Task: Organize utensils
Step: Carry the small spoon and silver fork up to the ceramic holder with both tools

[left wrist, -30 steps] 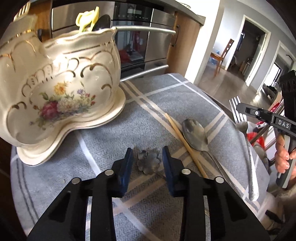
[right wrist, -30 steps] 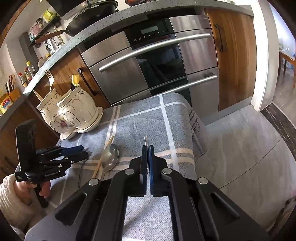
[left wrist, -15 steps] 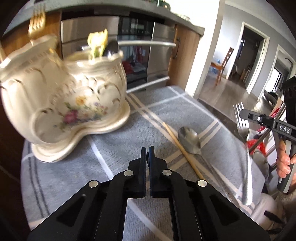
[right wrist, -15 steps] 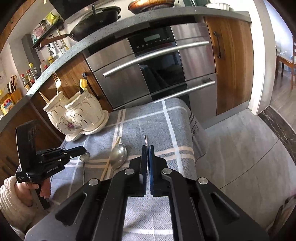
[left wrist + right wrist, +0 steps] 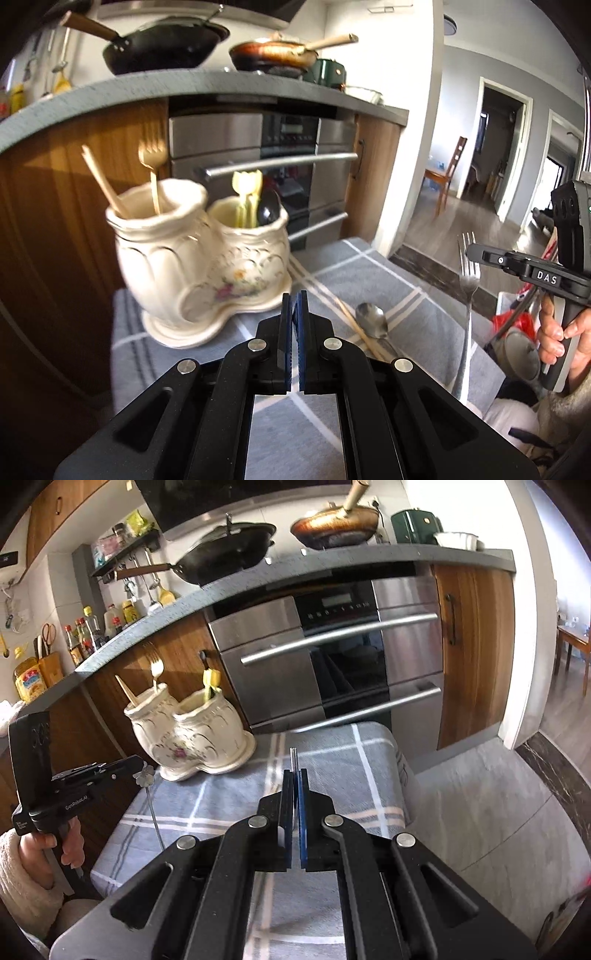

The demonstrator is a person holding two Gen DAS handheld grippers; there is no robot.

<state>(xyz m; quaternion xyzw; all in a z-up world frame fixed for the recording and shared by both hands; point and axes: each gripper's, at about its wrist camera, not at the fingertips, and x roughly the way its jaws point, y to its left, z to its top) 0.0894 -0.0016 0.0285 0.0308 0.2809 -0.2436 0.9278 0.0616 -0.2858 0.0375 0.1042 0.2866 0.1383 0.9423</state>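
A cream two-pot ceramic utensil holder (image 5: 199, 266) stands at the back left of the grey checked cloth (image 5: 369, 273); it also shows in the right wrist view (image 5: 192, 734). It holds a gold fork, a chopstick, a yellow utensil and a dark spoon. My left gripper (image 5: 294, 299) is shut on a flower-ended silver utensil (image 5: 147, 775), lifted above the cloth. My right gripper (image 5: 294, 775) is shut on a silver fork (image 5: 468, 280), held upright. A silver spoon (image 5: 371, 325) and a chopstick (image 5: 354, 325) lie on the cloth.
A steel oven (image 5: 332, 664) with bar handles stands behind the table under a grey counter (image 5: 258, 579) with pans. The cloth's right edge drops to a tiled floor (image 5: 480, 797). A doorway and chair (image 5: 450, 166) lie far right.
My left gripper shut on the flower-ended utensil and lifted it from the cloth, pulling back from the holder. My right gripper rose slightly with the fork.
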